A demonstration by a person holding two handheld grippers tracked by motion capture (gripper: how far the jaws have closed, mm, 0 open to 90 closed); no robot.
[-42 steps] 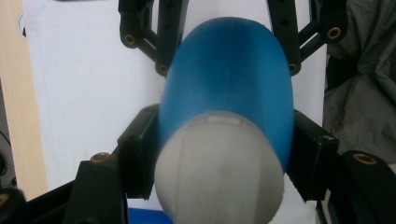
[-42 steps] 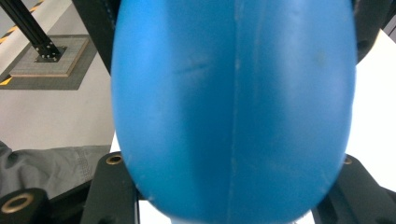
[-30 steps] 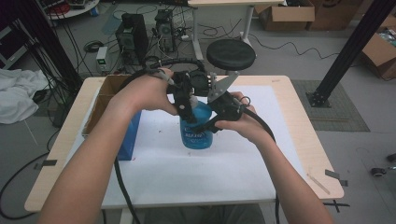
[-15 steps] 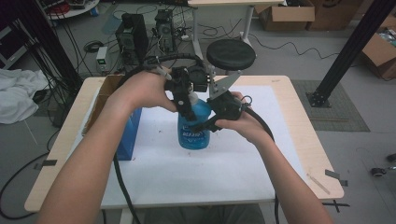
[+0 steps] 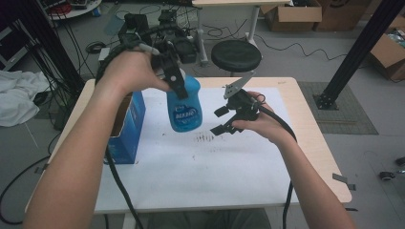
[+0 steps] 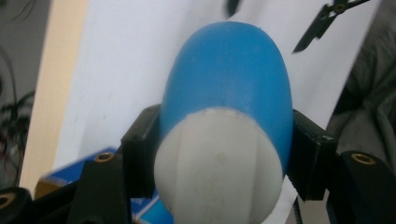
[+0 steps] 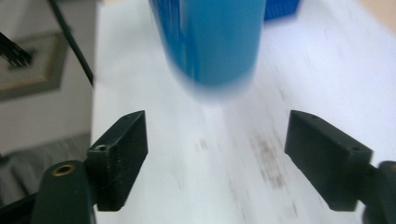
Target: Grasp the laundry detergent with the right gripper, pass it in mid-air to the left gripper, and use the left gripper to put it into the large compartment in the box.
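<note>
A light wooden surface [image 5: 310, 138] covered by a white sheet [image 5: 200, 167] stands on a grey concrete floor [image 5: 372, 157]. Behind it sits a round black stool [image 5: 236, 55], with loose black cables [image 5: 282, 43] trailing across the floor. Brown cardboard boxes [image 5: 291, 16] rest at the far right. A black metal beam [image 5: 356, 50] slants down to a dark floor mat [image 5: 344, 112]. A crumpled white cloth [image 5: 16, 102] lies at the left, near dark electronic equipment [image 5: 136, 24].

Bottle [image 5: 184, 102]: up off your table [image 5: 305, 143], between your left gripper's [image 5: 174, 81] jaws.
Box [image 5: 125, 125]: left of it, at the table's edge.
Right gripper [image 5: 220, 119]: right of your bottle, apart.
</note>
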